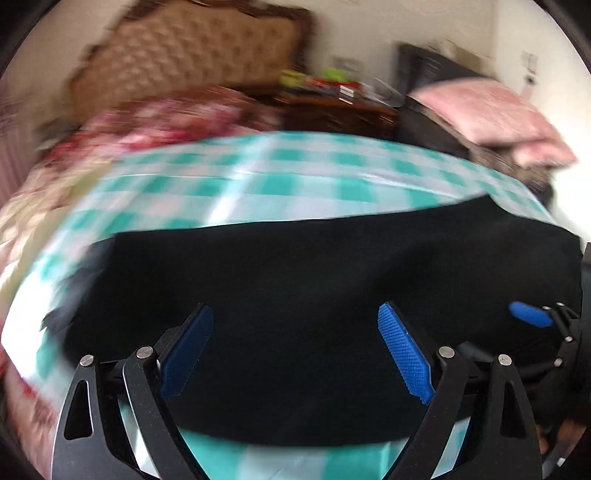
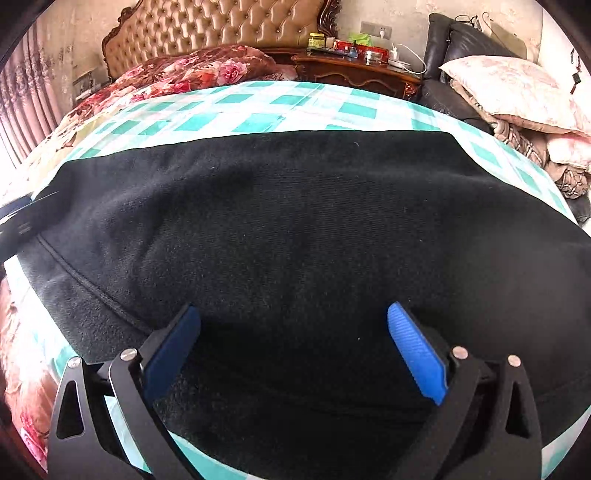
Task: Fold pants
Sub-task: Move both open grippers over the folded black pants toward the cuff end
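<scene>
Black pants (image 2: 295,221) lie spread flat across a green-and-white checked sheet (image 2: 258,107), with a stitched seam running near their left end. My right gripper (image 2: 293,308) hovers low over the near part of the cloth, blue pads wide apart and nothing pinched between them. The left wrist view is blurred. In it the pants (image 1: 314,266) fill the lower half, and my left gripper (image 1: 295,310) stands open just above them, holding nothing. One blue pad (image 1: 530,314) of the right gripper shows at the right edge.
A floral blanket (image 2: 192,70) is bunched at the head of the bed below a tufted headboard (image 2: 221,26). A cluttered wooden nightstand (image 2: 354,70) and a black leather chair (image 2: 450,48) piled with pink pillows (image 2: 517,88) stand at the far right.
</scene>
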### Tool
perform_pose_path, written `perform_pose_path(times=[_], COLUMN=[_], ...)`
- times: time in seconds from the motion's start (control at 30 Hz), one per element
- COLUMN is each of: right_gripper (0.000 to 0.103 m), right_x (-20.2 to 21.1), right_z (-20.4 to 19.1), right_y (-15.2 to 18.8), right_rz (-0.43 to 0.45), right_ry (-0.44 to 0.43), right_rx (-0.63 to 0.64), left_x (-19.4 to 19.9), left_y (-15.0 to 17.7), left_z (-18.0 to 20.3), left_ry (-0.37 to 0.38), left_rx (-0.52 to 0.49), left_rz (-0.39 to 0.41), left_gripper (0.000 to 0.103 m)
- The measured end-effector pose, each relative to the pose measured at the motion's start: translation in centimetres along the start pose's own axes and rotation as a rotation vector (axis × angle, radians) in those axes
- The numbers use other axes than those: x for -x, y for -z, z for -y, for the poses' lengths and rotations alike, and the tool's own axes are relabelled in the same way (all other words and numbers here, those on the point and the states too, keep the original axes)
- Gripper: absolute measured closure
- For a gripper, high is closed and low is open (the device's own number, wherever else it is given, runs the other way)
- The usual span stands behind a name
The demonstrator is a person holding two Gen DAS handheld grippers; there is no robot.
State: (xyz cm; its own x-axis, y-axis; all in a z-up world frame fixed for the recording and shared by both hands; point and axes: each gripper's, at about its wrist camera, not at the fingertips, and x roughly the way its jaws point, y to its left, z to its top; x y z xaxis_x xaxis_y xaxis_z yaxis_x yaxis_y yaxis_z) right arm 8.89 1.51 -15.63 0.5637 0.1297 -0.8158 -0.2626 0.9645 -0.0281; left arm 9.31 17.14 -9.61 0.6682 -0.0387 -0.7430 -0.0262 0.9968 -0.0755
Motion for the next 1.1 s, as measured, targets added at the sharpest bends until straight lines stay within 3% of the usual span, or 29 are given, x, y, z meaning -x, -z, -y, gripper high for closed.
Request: perform_pose_path(times=[0.03,0.13,0.17,0.23,0.3,0.33,0.4,0.53,0.73,0.87,0.9,1.0,1.1], right_gripper=[0.001,0.001,0.001,0.001,0.001,0.001,0.001,0.001,0.001,0.001,0.001,0.002,0.002], right_x=[0.0,-0.1,-0.1,0.0,0.0,-0.1,-0.1,-0.1,0.0,0.0,0.2,0.9,0.5], right_z=[0.1,0.2,0.3,0.2,0.2,0.2,0.2,0.1,0.1,0.0,0.1,0.4,0.0], right_y=[-0.1,-0.3,-0.3,-0.3,-0.3,-0.3,-0.3,-0.3,-0.1,-0.2,-0.4,-2.2,-5.6], right_rz=[-0.007,-0.015,-0.013,-0.009,-0.006,-0.005,-0.005,-0.004,-0.002,-0.008,-0.017,0.007,0.02], right_ry=[-0.005,-0.007,-0.007,-0.007,-0.007,-0.006,-0.004,0.002,0.002,0.002,0.0,-0.021,-0.065], right_rx=[0.002,0.002,0.002,0.003,0.003,0.002,0.001,-0.004,-0.004,-0.003,-0.002,-0.028,-0.054], left_x=[-1.7,-5.4,-7.1,-9.0,-9.2,-9.0,-7.4,-4.3,-1.9,-1.9,-1.7,-1.2,-0.9], left_y=[-1.1,-3.2,-3.9,-5.0,-5.6,-5.7,-5.9,-4.4,0.9,3.9,4.1,4.2,4.1], left_z=[0.3,0.3,-0.2,-2.0,-4.1,-4.7,-5.8,-5.6,-3.2,-3.5,-4.4,-7.1,-8.8], left_ry=[0.054,0.108,0.085,0.013,0.024,0.008,-0.115,-0.06,0.0,-0.029,-0.041,-0.167,-0.177], left_rx=[-0.012,-0.021,-0.02,0.009,0.058,0.072,0.085,0.081,0.031,-0.014,0.001,0.065,0.106], left_rz=[-0.023,-0.07,-0.101,-0.122,-0.104,-0.103,-0.067,-0.024,-0.06,-0.07,-0.059,-0.058,-0.065], left_gripper=[0.031,0.047,0.056,0.057,0.059,0.059,0.058,0.057,0.056,0.05,0.05,0.049,0.049])
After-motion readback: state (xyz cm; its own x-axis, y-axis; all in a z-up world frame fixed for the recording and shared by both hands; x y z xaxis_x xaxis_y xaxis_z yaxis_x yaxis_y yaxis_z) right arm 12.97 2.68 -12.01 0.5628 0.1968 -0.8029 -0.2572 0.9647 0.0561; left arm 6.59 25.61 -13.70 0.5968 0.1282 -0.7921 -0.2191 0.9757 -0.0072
